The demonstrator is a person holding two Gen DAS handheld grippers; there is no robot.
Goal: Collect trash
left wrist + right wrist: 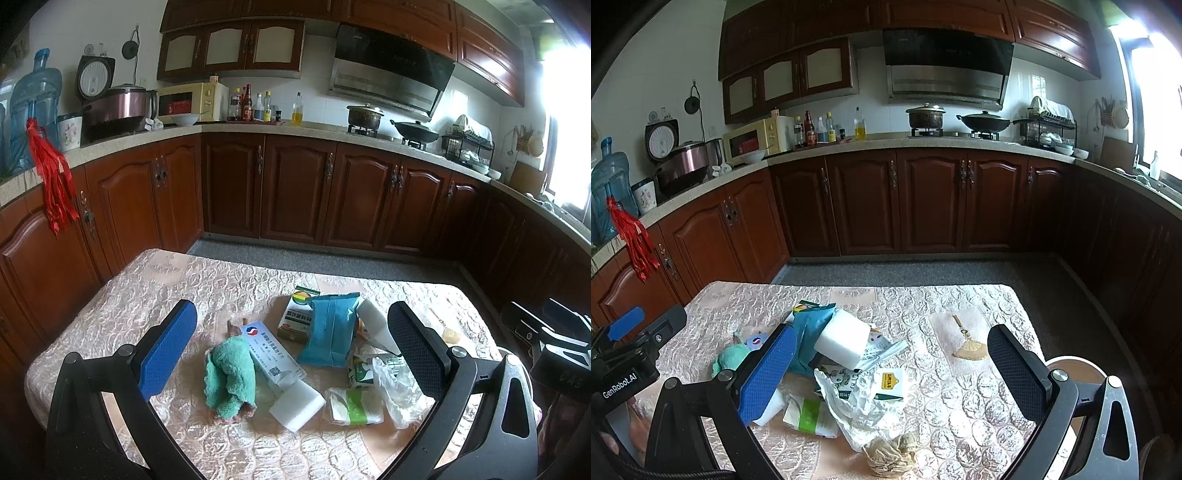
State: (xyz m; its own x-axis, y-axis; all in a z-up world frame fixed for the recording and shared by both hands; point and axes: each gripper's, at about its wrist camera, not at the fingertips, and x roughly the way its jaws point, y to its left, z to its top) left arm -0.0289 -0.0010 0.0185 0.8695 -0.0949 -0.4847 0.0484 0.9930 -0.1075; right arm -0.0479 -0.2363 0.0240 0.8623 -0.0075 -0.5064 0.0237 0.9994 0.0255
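Observation:
A heap of trash lies mid-table: a blue packet [330,332], a green-and-white carton [297,314], a flat white box [271,352], white foam blocks [295,404], a crumpled plastic bag [397,389] and a green-striped wrapper [352,406]. A teal cloth [231,380] lies beside them. My left gripper [291,354] hangs open above the heap, holding nothing. My right gripper [892,369] is open too, over the crumpled plastic bag [864,406], a small yellow-labelled carton [890,384] and a foam block [844,341]. A brown paper wad [890,456] sits near the front edge.
The table [979,406] wears a pink embossed cloth. A small fan-shaped charm [969,347] lies on its right part. A round white-rimmed bin [1078,369] stands beyond the table's right edge. Dark wooden kitchen cabinets [923,206] wrap around the room behind.

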